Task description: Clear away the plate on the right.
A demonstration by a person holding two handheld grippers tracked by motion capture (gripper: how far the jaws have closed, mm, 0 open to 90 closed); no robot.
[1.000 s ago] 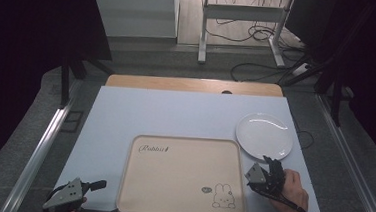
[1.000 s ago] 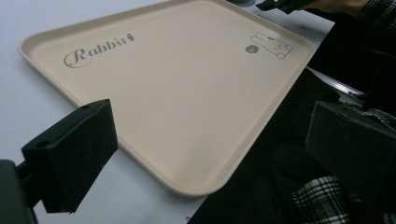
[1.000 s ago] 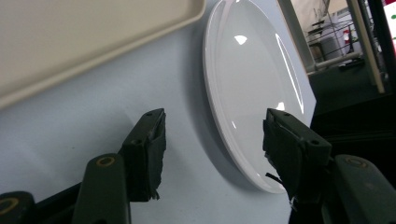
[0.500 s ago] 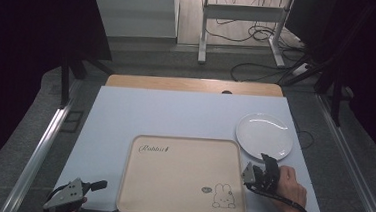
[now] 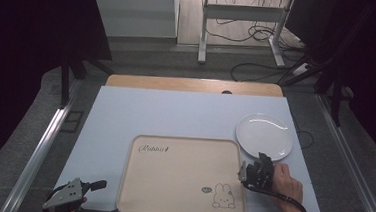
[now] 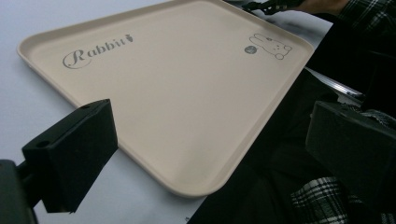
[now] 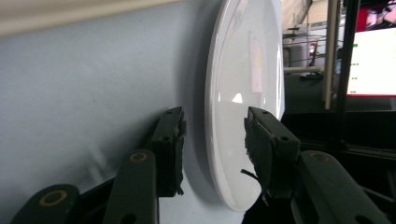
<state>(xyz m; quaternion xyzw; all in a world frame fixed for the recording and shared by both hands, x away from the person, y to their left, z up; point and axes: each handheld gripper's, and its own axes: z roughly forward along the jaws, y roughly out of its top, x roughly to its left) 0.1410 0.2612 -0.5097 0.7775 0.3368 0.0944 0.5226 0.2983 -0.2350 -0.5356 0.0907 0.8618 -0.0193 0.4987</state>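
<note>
- White and glossy, the plate (image 5: 264,136) lay on the pale blue table (image 5: 175,115), just beyond the far right corner of the beige tray (image 5: 183,178) with the rabbit print.
- The right gripper (image 5: 257,167) sat at the plate's near edge, with the person's hand (image 5: 287,184) behind it.
- In the right gripper view its jaws straddled the plate's rim (image 7: 219,140), one below against the table and one above; they had just been closing, yet a gap showed on both sides, so no pad pressed on the rim.
- The left gripper (image 5: 72,194) waited at the near left, its jaws wide apart and empty, close to the tray's near left corner (image 6: 196,186).
- The step in hand appeared to be grasping the plate, probably to bring it onto the tray.
- Next, the jaws would need to close fully on the rim before any lift; a shallow bite on such a smooth edge could let the plate slip or tilt.
</note>
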